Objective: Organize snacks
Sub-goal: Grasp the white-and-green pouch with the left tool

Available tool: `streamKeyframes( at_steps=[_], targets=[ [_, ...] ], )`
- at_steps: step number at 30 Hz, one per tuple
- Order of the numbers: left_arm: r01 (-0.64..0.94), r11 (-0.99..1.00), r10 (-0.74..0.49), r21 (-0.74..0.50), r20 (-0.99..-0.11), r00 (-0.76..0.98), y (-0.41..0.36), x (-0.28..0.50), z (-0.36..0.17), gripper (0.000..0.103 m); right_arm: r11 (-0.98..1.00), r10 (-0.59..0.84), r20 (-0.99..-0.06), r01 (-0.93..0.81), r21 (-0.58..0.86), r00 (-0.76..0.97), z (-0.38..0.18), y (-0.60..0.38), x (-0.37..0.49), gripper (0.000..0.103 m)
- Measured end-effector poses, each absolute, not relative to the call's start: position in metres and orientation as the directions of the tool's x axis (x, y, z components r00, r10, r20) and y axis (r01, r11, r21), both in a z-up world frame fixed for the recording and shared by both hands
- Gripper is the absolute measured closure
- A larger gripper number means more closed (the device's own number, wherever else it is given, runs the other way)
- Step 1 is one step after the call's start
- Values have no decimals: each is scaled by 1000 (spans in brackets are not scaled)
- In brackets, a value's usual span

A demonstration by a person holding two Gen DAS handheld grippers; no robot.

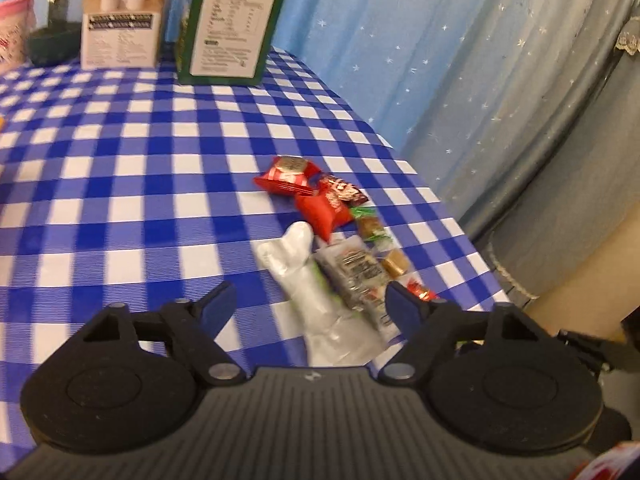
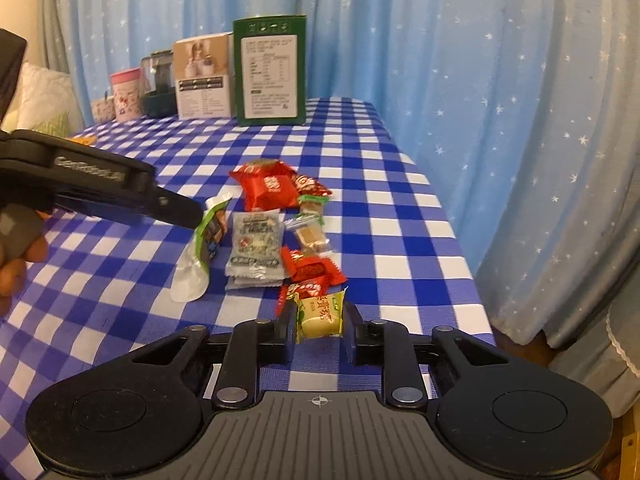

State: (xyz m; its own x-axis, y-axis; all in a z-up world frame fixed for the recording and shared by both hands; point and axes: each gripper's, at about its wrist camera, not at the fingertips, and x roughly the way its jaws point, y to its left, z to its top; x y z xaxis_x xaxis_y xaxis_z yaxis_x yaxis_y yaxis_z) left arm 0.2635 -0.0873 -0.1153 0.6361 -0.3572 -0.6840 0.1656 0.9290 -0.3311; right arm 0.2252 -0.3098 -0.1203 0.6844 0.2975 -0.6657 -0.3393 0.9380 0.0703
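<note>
Here the bench (image 2: 132, 280) in blue-and-white check carries a cluster of snack packets (image 2: 280, 232) near its right edge. The left gripper (image 1: 310, 304) has its fingers spread over a silver packet (image 1: 298, 276). The right gripper (image 2: 319, 332) pinches a yellow-green snack packet (image 2: 320, 316).

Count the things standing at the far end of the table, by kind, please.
Cardboard boxes: 2 (tan box, green box)
Cups: 2 (pink cup, small floral cup)
Dark green appliance: 1
Total: 5
</note>
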Motion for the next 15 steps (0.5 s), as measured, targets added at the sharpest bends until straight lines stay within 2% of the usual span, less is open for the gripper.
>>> streamKeyframes(
  at_steps=[6,8,12,15],
  targets=[
    [159,939,-338,-306,-727,597,-98,280,-132,60,946,287,-669,-313,85,685,-120,-315,227,79],
    [166,944,-327,-285,-739,589,-101,281,-135,67,948,280,-671,-308,80,687,-120,-316,228,79],
    [198,958,-286,-209,-750,596,-105,282,-136,79,951,273,-677,-299,81,683,-121,-315,229,79],
    [222,960,-271,-170,-761,590,-104,280,-135,80,952,270,-679,-296,80,683,-121,-314,227,79]
  ],
)
